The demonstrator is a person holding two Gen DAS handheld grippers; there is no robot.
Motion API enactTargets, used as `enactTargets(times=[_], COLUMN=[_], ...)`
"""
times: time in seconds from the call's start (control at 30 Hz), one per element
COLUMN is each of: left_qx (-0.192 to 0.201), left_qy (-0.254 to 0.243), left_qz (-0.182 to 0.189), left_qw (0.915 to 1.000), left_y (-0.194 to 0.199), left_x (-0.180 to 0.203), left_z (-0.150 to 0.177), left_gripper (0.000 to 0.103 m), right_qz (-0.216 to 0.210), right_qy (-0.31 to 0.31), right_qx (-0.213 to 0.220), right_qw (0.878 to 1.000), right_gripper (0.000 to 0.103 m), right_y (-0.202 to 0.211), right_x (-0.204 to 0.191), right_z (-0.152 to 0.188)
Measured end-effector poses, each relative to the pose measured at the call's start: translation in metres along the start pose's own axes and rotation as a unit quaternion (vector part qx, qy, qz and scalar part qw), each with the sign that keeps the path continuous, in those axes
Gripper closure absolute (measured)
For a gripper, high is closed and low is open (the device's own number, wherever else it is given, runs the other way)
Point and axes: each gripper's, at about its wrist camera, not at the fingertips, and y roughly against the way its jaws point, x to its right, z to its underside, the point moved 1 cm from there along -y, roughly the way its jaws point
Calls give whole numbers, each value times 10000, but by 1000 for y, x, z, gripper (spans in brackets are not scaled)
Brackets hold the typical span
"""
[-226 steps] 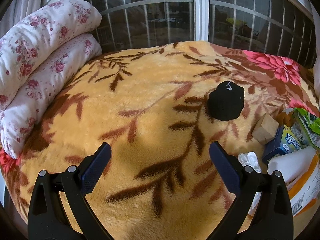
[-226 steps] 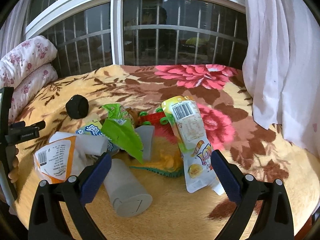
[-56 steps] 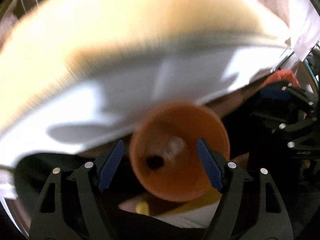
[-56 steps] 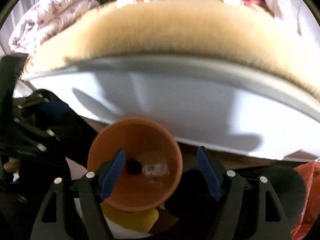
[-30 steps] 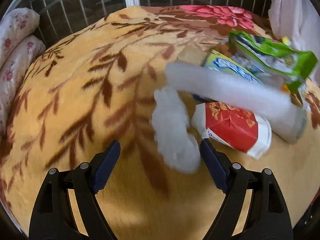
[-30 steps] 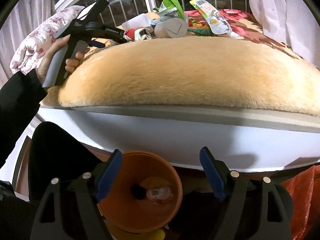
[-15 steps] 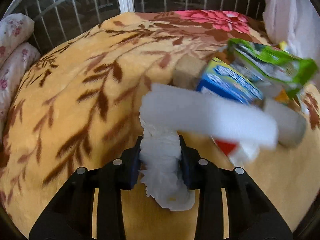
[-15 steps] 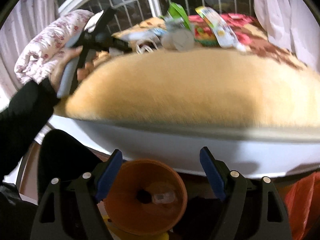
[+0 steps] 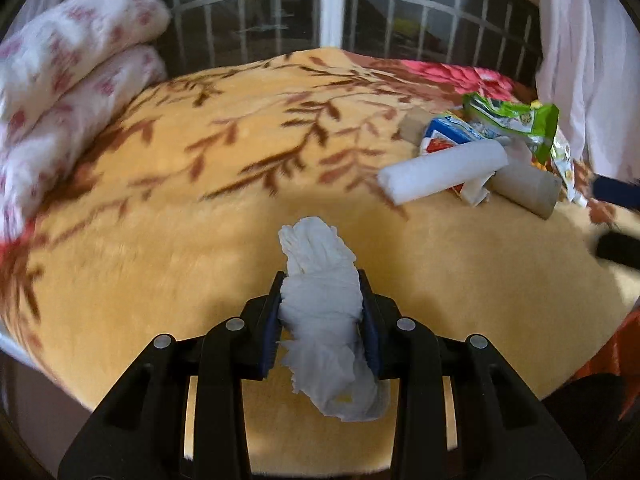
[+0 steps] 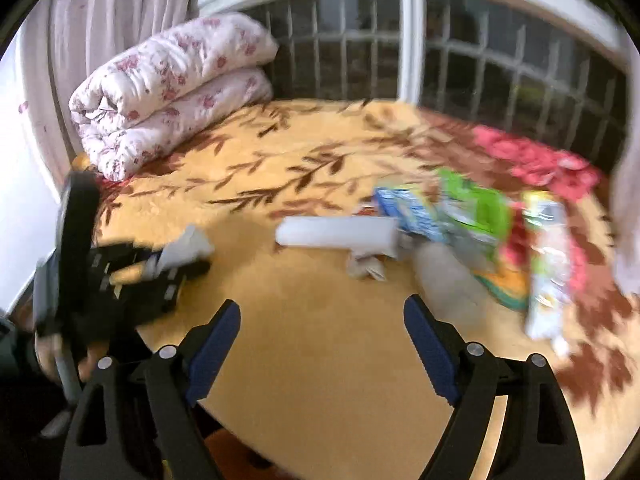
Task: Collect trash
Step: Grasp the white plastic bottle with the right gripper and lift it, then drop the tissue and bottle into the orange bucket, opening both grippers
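Note:
My left gripper (image 9: pixel 322 308) is shut on a crumpled white tissue (image 9: pixel 320 300) and holds it above the near part of the yellow floral blanket (image 9: pixel 200 184). In the right wrist view the left gripper (image 10: pixel 172 264) shows blurred at the left with the tissue (image 10: pixel 188 250). My right gripper (image 10: pixel 322 332) is open and empty above the blanket's front. A trash pile lies on the bed: a white foam roll (image 9: pixel 440 174), a blue carton (image 9: pixel 448 130), a green wrapper (image 9: pixel 516 120), a grey cup (image 9: pixel 528 190) and a printed pouch (image 10: pixel 548 256).
Folded floral quilts (image 10: pixel 168 96) lie at the back left of the bed. A barred window (image 9: pixel 332 12) runs behind it, with white curtains (image 9: pixel 588 52) at the right. The bed's front edge is just below both grippers.
My left gripper has closed on the tissue and lifted it back from the pile. My right gripper has swung up from the orange bin below the bed to face the bed top.

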Motion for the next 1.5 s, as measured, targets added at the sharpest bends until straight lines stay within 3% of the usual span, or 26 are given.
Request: enactTargets(times=[0.1,0.2,0.33,0.37,0.43,0.47,0.57,0.6,0.67,0.7,0.8,0.9,1.07,1.17,1.33,1.5], left_qx=[140,246,312,324,347,354,368,377,372,370,374,357,375,429,458,332], left_qy=[120,132,74,78,92,102,144,150,136,125,113,112,76,-18,-231,-427], left_qz=[-29,-18,33,52,114,135,205,211,209,197,192,176,169,149,161,350], left_qw=[9998,9996,9995,9994,9993,9992,9990,9990,9990,9990,9991,9991,9991,9990,9986,9979], left_y=[7,9,5,6,6,6,5,4,4,4,4,5,13,23,42,58], left_x=[-8,-10,-9,-9,-11,-11,-13,-14,-14,-13,-12,-11,-8,-1,14,32], left_z=[8,11,11,11,12,12,13,13,13,13,13,13,12,12,18,34], left_gripper=[70,70,70,70,70,70,70,70,70,70,70,70,70,70,70,70], right_qz=[-1041,-1341,-1715,-1767,-1715,-1602,-1331,-1267,-1114,-1063,-972,-724,-279,-5,410,574], right_qy=[-1188,-2315,-3796,-4208,-4666,-4747,-4720,-4691,-4599,-4543,-4340,-3722,-2689,-2072,-1064,-544], right_qx=[-192,-148,-56,-39,37,114,335,379,388,331,330,465,717,766,606,243], right_qw=[9873,9634,9091,8898,8677,8654,8709,8732,8801,8839,8950,9242,9601,9753,9916,9966], right_gripper=[21,21,21,21,21,21,22,30,56,84,84,85,85,85,85,85], right_y=[-28,-53,-89,-100,-112,-115,-118,-120,-127,-131,-129,-106,-49,-14,36,67], right_x=[10,18,29,32,36,37,36,35,33,32,30,21,10,1,-20,-34], right_z=[-22,-27,-19,-15,-13,-14,-22,-24,-30,-32,-28,-27,-19,-8,25,72])
